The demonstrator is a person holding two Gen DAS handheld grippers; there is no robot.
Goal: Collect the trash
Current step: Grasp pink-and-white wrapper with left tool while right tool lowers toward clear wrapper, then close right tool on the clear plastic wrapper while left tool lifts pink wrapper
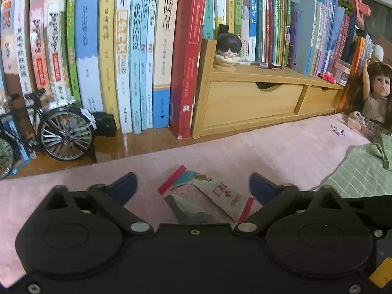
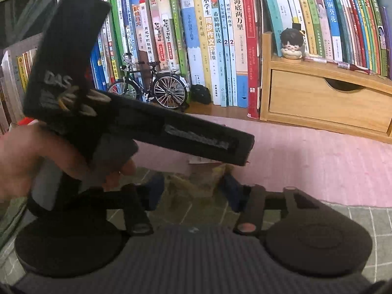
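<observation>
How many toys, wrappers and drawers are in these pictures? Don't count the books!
Toys: 3 – model bicycle, doll, little figurine
Snack wrappers: 2 – red-edged wrapper on the pink mat, crumpled wrapper between the right gripper fingers
Wooden drawers: 2 –
Total: 7

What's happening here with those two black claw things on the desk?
A person is tidying litter off a pink mat in front of a row of books, holding a claw in each hand. The left claw is open, its blue fingers either side of a torn snack wrapper lying flat on the mat, not yet gripped. The right claw is narrower, with a crumpled yellowish scrap between its fingers; whether it is pinched is hard to tell. The person's left hand shows in the right claw's view.
</observation>
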